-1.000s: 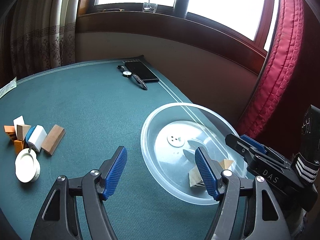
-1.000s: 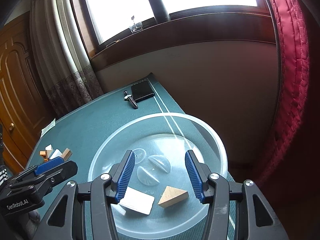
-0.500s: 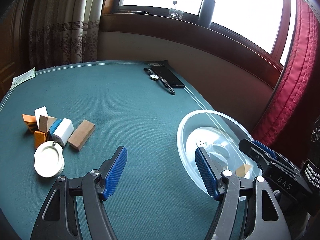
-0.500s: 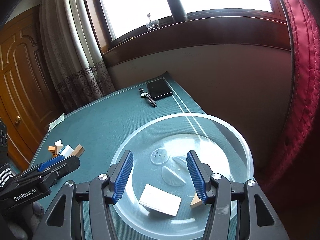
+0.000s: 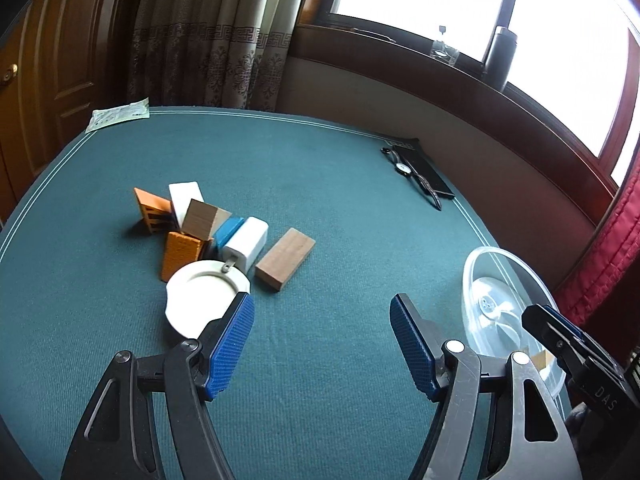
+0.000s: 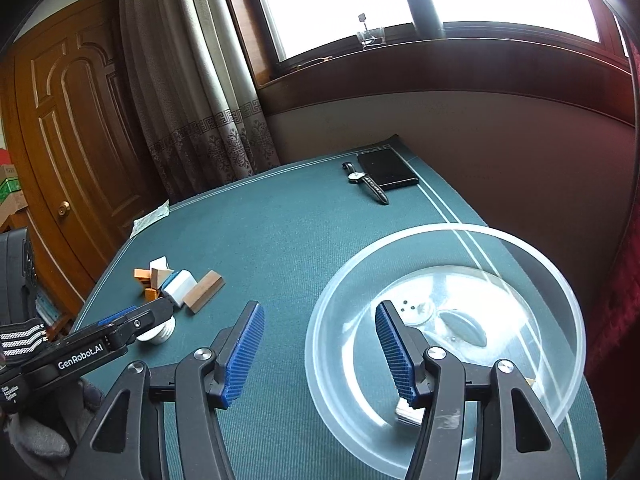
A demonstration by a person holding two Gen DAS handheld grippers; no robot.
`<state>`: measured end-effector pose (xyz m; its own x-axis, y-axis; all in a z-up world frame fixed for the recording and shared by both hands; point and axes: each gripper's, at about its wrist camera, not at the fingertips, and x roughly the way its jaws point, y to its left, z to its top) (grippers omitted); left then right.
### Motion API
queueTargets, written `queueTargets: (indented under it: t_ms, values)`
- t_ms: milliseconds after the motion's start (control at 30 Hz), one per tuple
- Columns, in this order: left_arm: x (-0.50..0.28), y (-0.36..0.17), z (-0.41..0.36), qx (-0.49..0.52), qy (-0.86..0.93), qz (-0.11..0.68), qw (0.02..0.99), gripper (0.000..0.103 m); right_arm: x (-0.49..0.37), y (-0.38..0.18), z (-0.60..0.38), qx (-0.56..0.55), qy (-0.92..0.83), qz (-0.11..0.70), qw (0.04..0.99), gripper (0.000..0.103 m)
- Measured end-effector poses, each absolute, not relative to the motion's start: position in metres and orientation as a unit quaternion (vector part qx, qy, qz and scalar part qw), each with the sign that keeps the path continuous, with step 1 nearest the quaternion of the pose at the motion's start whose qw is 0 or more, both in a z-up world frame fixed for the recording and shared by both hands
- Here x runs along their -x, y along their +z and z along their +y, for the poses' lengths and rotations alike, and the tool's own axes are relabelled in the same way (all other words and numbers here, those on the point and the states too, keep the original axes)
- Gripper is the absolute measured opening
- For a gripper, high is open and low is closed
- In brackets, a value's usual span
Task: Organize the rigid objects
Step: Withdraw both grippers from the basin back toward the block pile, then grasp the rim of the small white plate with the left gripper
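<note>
While my left gripper hangs half open over bare green felt with nothing in it, the right gripper is opening — also empty, one finger over the clear plastic bowl at the table's right edge. The pile of blocks and small white dish sit toward the left edge — well apart from the bowl.

Green table: block pile, clear bowl, phone, watch.
</note>
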<state>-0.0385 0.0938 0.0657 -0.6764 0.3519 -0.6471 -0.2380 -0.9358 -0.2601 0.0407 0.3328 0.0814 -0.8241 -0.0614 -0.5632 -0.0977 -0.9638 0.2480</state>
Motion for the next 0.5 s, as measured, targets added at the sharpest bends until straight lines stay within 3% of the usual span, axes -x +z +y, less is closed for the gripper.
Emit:
queueTargets:
  t_ms: [367, 500]
  values:
    - [0.059, 0.047, 0.046, 0.387, 0.912, -0.098, 0.095, 0.071, -0.028, 0.073, 0.29, 0.319, 0.939, 0.116, -0.049, 0.063]
    - [0.065, 0.042, 0.052, 0.391, 0.91, -0.092, 0.1, 0.08, -0.025, 0.071, 0.281, 0.322, 0.938, 0.112, -0.06, 0.069]
